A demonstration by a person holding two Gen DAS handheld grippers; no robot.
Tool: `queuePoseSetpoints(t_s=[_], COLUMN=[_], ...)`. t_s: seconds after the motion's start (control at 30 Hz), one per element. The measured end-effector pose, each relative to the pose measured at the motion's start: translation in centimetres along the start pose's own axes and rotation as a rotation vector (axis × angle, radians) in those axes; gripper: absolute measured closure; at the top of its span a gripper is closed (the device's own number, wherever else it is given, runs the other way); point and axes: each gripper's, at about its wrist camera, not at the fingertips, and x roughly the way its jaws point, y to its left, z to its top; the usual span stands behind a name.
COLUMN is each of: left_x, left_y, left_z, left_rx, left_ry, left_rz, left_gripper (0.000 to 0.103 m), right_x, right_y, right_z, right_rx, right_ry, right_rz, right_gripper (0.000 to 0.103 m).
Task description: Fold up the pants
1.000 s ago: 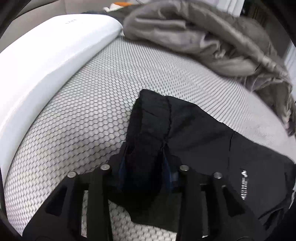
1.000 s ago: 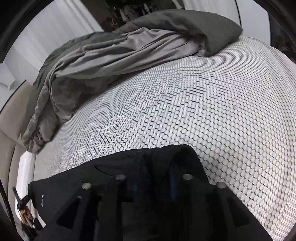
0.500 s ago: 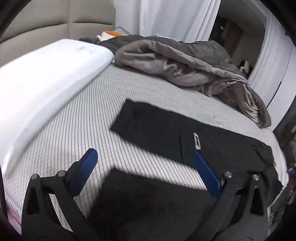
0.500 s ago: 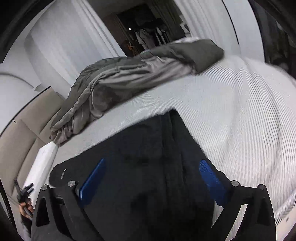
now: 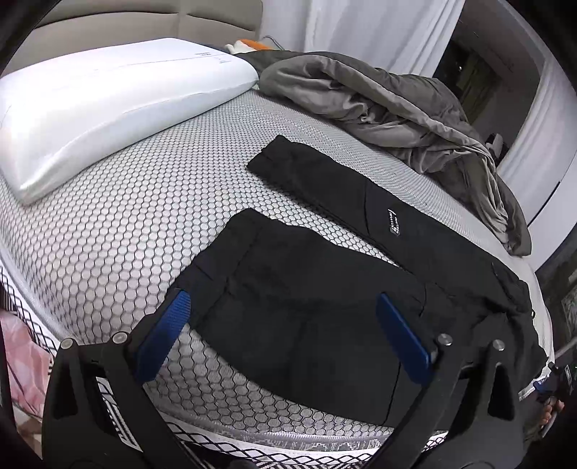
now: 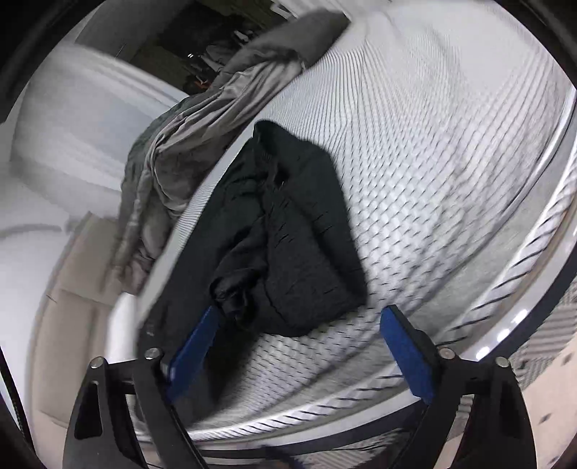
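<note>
The black pants (image 5: 324, 288) lie spread on the honeycomb-patterned mattress (image 5: 126, 231), the two legs apart and pointing toward the pillow. A small white logo shows on the far leg. My left gripper (image 5: 281, 324) is open and empty, raised above the near leg's end. In the right wrist view, which is blurred, the pants (image 6: 288, 231) lie bunched at the waist end. My right gripper (image 6: 299, 335) is open and empty, hovering near the mattress edge by the waist.
A white pillow (image 5: 108, 101) lies at the head of the bed on the left. A rumpled grey blanket (image 5: 396, 108) is heaped along the far side and also shows in the right wrist view (image 6: 202, 137). White curtains (image 5: 378, 29) hang behind.
Both grippers were shut on the pants a second ago. They have let go, opened wide, and pulled back and up from the cloth, which now lies on the mattress.
</note>
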Motion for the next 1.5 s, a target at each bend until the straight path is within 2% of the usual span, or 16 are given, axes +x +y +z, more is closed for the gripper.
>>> queuePoseSetpoints(t_s=[0.07,0.1,0.2,0.27,0.37,0.47,0.57,0.67,0.77,0.97,1.07,1.1,1.13,1.33,1.43,1.5], left_x=[0.0,-0.2,-0.7,-1.1,-1.4,-1.5,-1.5,-1.3,-0.5,6.4,9.5,9.8,9.7,5.0,7.3,8.8], left_y=[-0.2,-0.2,-0.1,0.2,0.6,0.8,1.0,1.1,0.8,-0.1,-0.5,-0.7,-0.9,1.3,3.9,5.3], left_z=[-0.6,-0.8,-1.4,-1.6,-1.7,-1.6,-1.5,-0.5,1.6,5.0,4.7,4.6,4.5,7.1,7.5,6.7], left_rx=[0.008,0.008,0.002,-0.006,-0.004,-0.001,-0.002,0.007,0.055,0.191,0.213,0.223,0.236,0.065,-0.035,-0.089], left_ry=[0.006,0.004,-0.003,-0.003,-0.001,0.004,0.003,-0.015,-0.032,0.136,0.260,0.262,0.241,-0.013,0.098,0.180], left_rz=[0.002,0.005,0.011,0.018,0.034,0.039,0.040,0.047,0.047,0.078,0.053,0.055,0.048,0.036,0.163,0.183], left_gripper=[0.001,0.001,0.001,0.001,0.001,0.001,0.001,0.001,0.001,0.002,0.027,0.054,0.069,0.071,0.062,0.062], right_x=[1.4,1.8,1.1,-0.9,-1.7,-1.5,-3.1,-3.9,-3.7,-2.8,-2.7,-2.6,-2.5,-2.1,-1.8,-1.6], right_y=[0.2,0.4,2.0,3.0,2.0,-0.1,-0.3,-0.2,0.7,1.9,1.8,1.9,1.9,2.2,2.6,2.5], right_z=[0.7,1.0,1.9,1.9,1.7,1.3,0.4,-0.2,-0.3,-0.4,-0.4,-0.6,-0.7,-0.4,-0.2,-0.3], right_rx=[0.023,0.037,-0.048,-0.175,-0.257,-0.160,-0.143,-0.137,-0.164,-0.170,-0.170,-0.174,-0.176,-0.182,-0.191,-0.186], right_ry=[0.016,0.011,-0.043,-0.126,-0.140,-0.081,-0.140,-0.151,-0.140,-0.144,-0.140,-0.137,-0.135,-0.126,-0.130,-0.128], right_rz=[0.022,0.004,-0.103,-0.198,-0.365,-0.316,-0.214,-0.125,-0.135,-0.131,-0.136,-0.141,-0.147,-0.171,-0.167,-0.160], right_gripper=[0.032,0.050,0.080,0.083,0.076,0.069,0.041,0.040,0.040,0.040,0.040,0.040,0.040,0.040,0.040,0.040])
